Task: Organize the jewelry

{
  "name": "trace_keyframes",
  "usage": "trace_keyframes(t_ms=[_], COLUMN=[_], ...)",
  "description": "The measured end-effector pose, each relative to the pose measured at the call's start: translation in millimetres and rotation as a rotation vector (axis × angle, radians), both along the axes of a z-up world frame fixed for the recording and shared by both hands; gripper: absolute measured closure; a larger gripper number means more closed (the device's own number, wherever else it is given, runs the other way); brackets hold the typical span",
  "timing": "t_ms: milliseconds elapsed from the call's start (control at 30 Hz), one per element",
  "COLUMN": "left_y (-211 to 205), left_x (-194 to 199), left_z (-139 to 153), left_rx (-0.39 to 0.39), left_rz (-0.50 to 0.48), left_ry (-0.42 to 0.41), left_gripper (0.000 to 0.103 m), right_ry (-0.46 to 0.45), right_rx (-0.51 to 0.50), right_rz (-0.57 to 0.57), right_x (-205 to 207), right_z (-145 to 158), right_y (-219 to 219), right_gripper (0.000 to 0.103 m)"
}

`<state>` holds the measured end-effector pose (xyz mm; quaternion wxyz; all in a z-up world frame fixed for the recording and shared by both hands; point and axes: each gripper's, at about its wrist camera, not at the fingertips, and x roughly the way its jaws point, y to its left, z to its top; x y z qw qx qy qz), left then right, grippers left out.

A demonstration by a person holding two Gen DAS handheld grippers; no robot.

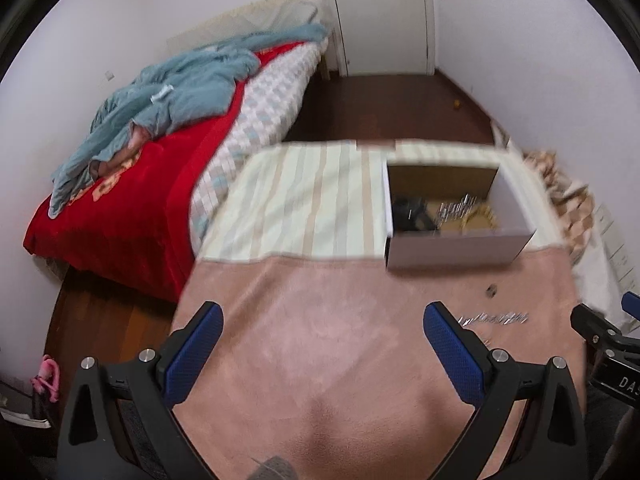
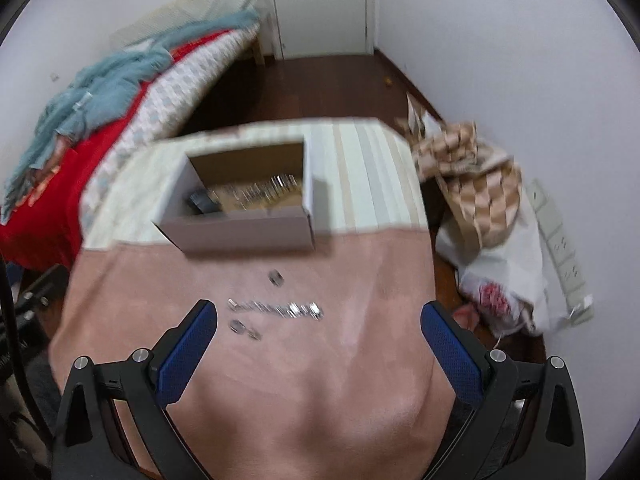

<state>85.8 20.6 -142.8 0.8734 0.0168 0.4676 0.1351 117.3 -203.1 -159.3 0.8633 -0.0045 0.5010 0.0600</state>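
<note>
An open cardboard box (image 1: 456, 246) (image 2: 240, 232) stands on the table where the pink cloth (image 1: 320, 340) (image 2: 340, 300) meets the striped cloth. Inside lie a silver chain (image 1: 458, 206) (image 2: 264, 192) and a dark item (image 1: 410, 210) (image 2: 202, 200). A silver bracelet (image 2: 276, 307) (image 1: 494, 318) lies on the pink cloth in front of the box, with small silver pieces (image 2: 244, 328) beside it and one small piece (image 2: 275, 277) (image 1: 490, 291) nearer the box. My left gripper (image 1: 322, 356) is open and empty. My right gripper (image 2: 318, 354) is open and empty, just short of the bracelet.
A bed (image 1: 132, 200) with a red blanket and blue clothes stands to the left. A patterned bag (image 2: 472, 184) and a white plastic bag (image 2: 508, 280) sit right of the table. A door (image 1: 384, 16) is at the back. The right gripper shows at the left view's edge (image 1: 600, 332).
</note>
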Motion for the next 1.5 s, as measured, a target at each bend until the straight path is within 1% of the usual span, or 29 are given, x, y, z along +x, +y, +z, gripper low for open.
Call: trace_keyframes(t_ms=[67, 100, 133, 200, 233, 267, 333, 400, 467, 500, 533, 567, 600, 633, 767, 900, 967, 1067, 1167, 1200, 1233, 1267, 1300, 1333, 1367, 1400, 1433, 1467, 1500], left_y=[0, 2, 2, 8, 11, 14, 21, 30, 36, 38, 39, 40, 40, 39, 27, 0, -20, -46, -67, -74, -80, -86, -89, -92, -94, -96, -98, -98, -99], left_x=[4, 5, 7, 11, 12, 13, 14, 15, 15, 15, 16, 15, 16, 17, 20, 26, 31, 35, 39, 40, 41, 42, 43, 45, 46, 47, 47, 49, 51], left_z=[-18, -26, -35, -52, -58, -63, -71, -78, -83, -85, -87, -88, -89, -90, -89, -88, -91, -97, -103, -106, -109, -112, -114, -117, -116, -115, -113, -112, -112], left_rx=[0.007, 0.012, 0.020, 0.031, 0.034, 0.034, 0.036, 0.037, 0.036, 0.033, 0.032, 0.030, 0.027, 0.024, 0.004, -0.053, -0.108, -0.147, -0.171, -0.170, -0.168, -0.171, -0.173, -0.182, -0.186, -0.184, -0.186, -0.183, -0.183], left_rz=[0.004, 0.007, 0.011, 0.026, 0.035, 0.042, 0.059, 0.079, 0.092, 0.099, 0.102, 0.104, 0.102, 0.099, 0.061, -0.003, -0.052, -0.115, -0.168, -0.182, -0.196, -0.212, -0.219, -0.232, -0.240, -0.248, -0.261, -0.266, -0.271], left_ry=[0.040, 0.057, 0.079, 0.117, 0.131, 0.142, 0.162, 0.180, 0.193, 0.197, 0.201, 0.203, 0.205, 0.205, 0.202, 0.196, 0.200, 0.208, 0.221, 0.226, 0.233, 0.245, 0.251, 0.260, 0.246, 0.241, 0.236, 0.233, 0.232], left_gripper=[0.001, 0.001, 0.001, 0.001, 0.001, 0.001, 0.001, 0.001, 0.001, 0.001, 0.001, 0.001, 0.001, 0.001, 0.001, 0.001, 0.001, 0.001, 0.002, 0.007, 0.016, 0.022, 0.034, 0.038, 0.042, 0.049, 0.061, 0.067, 0.082], right_ry=[0.048, 0.072, 0.081, 0.100, 0.105, 0.108, 0.111, 0.111, 0.115, 0.119, 0.117, 0.092, 0.089, 0.078, 0.068, 0.041, 0.030, 0.017, 0.015, 0.017, 0.020, 0.022, 0.023, 0.026, 0.026, 0.025, 0.024, 0.023, 0.022], right_rx=[0.029, 0.057, 0.072, 0.095, 0.109, 0.116, 0.130, 0.136, 0.141, 0.137, 0.129, 0.112, 0.100, 0.087, 0.084, 0.121, 0.132, 0.135, 0.126, 0.126, 0.127, 0.127, 0.128, 0.131, 0.133, 0.134, 0.136, 0.138, 0.140], right_rz=[-0.002, 0.008, 0.019, 0.049, 0.064, 0.077, 0.101, 0.119, 0.137, 0.144, 0.152, 0.163, 0.174, 0.185, 0.184, 0.097, 0.041, -0.027, -0.066, -0.079, -0.089, -0.097, -0.102, -0.105, -0.108, -0.111, -0.113, -0.115, -0.116], right_x=[1, 2, 2, 1, 1, 2, 3, 4, 6, 7, 7, 6, 5, 5, 2, 0, 2, 5, 7, 7, 8, 7, 7, 7, 6, 7, 6, 7, 7], right_z=[-24, -37, -46, -64, -72, -79, -90, -99, -105, -108, -109, -109, -110, -111, -109, -96, -89, -84, -84, -86, -87, -88, -89, -90, -90, -90, -90, -90, -90], right_y=[-3, -3, -2, 7, 12, 17, 28, 38, 47, 50, 53, 58, 61, 65, 65, 37, 17, -5, -18, -22, -25, -31, -33, -36, -41, -43, -45, -46, -47], right_gripper=[0.003, 0.011, 0.021, 0.033, 0.037, 0.039, 0.047, 0.049, 0.054, 0.060, 0.063, 0.068, 0.077, 0.094, 0.094, 0.094, 0.094, 0.094, 0.094, 0.094, 0.094, 0.094, 0.094, 0.094, 0.094, 0.094, 0.094, 0.094, 0.094])
